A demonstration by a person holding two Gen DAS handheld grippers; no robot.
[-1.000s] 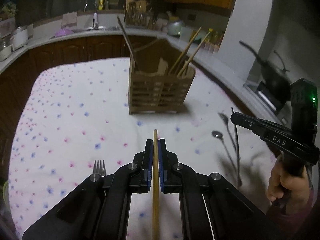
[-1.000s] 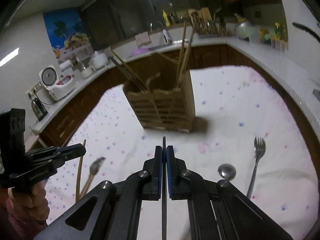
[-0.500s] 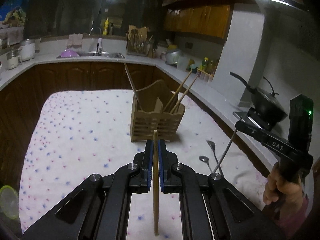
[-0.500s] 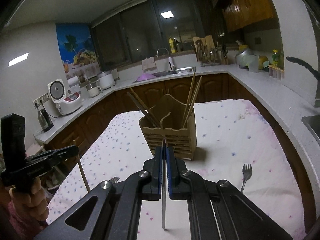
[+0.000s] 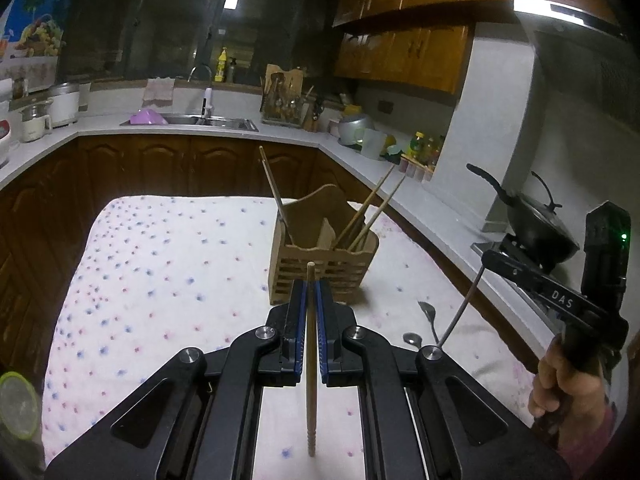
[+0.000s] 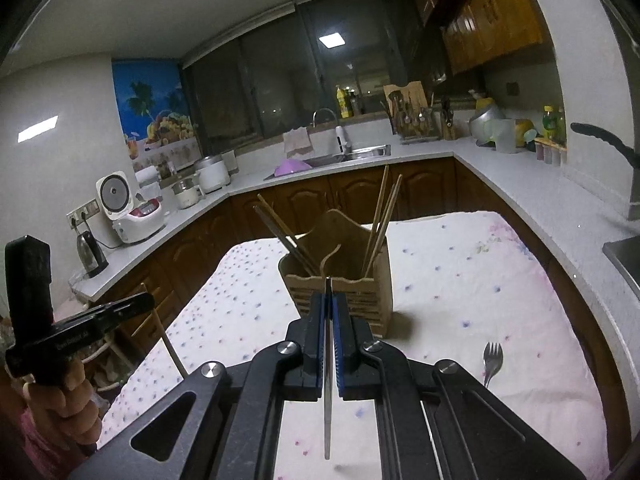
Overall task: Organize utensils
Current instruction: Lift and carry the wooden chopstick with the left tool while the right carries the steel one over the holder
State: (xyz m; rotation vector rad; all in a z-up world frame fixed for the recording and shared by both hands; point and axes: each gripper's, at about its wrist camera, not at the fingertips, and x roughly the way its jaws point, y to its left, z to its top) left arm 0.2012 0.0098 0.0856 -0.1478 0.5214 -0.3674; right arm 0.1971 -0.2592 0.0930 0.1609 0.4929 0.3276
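Jaws tight on wooden chopstick (image 5: 310, 364), metal utensil (image 6: 327, 396)

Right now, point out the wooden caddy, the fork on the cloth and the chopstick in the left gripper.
wooden caddy (image 6: 340, 300), right wrist view, slatted front wall.
fork (image 6: 492, 354), right wrist view, tines.
chopstick (image 5: 311, 400), left wrist view, shaft below the pads.

Dim kitchen lit by a ceiling panel (image 6: 333, 39) and a range-hood strip (image 5: 560, 7); fisheye bending, dark vignetted corners, soft noisy detail.
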